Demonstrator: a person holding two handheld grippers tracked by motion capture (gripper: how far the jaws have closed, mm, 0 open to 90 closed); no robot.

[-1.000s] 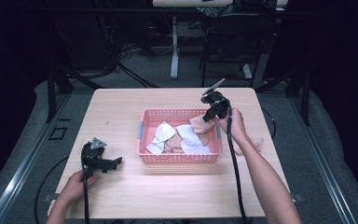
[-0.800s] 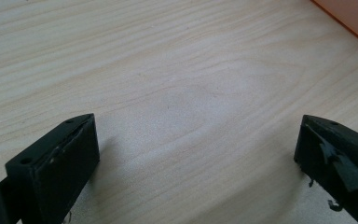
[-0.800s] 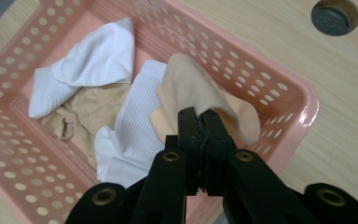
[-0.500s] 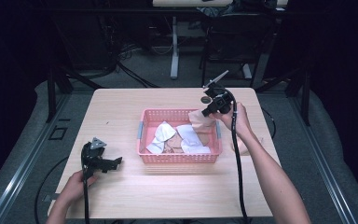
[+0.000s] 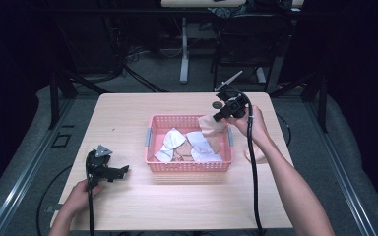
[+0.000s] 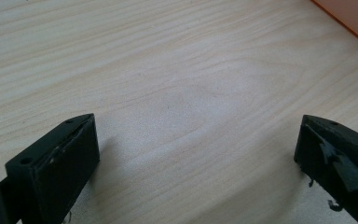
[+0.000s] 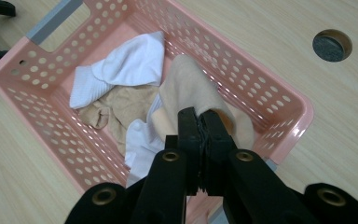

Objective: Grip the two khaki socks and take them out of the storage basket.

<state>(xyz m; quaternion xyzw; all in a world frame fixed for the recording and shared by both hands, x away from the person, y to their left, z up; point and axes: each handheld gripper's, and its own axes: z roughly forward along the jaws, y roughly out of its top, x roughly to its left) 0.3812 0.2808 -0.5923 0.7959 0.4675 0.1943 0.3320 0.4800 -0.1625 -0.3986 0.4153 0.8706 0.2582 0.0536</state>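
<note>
A pink perforated basket (image 5: 152,166) (image 7: 279,95) sits mid-table and holds white socks (image 5: 172,142) (image 7: 130,63) and tan socks (image 7: 121,107). My right gripper (image 5: 219,115) (image 7: 199,120) is shut on a beige sock (image 5: 210,124) (image 7: 186,86), held up over the basket's far right corner with the sock hanging down into it. My left gripper (image 5: 120,172) (image 6: 196,154) rests low over the bare wooden table (image 6: 177,74) at the front left, jaws wide apart and empty.
Another beige sock (image 5: 254,155) lies on the table right of the basket, partly behind the person's right forearm. A round cable hole (image 5: 217,105) (image 7: 332,45) is in the tabletop behind the basket. Desks, chairs and cables stand on the floor beyond the table.
The right gripper has risen and drawn back toward the table's far side, lifting the beige sock higher out of the basket. The left gripper has stayed put.
</note>
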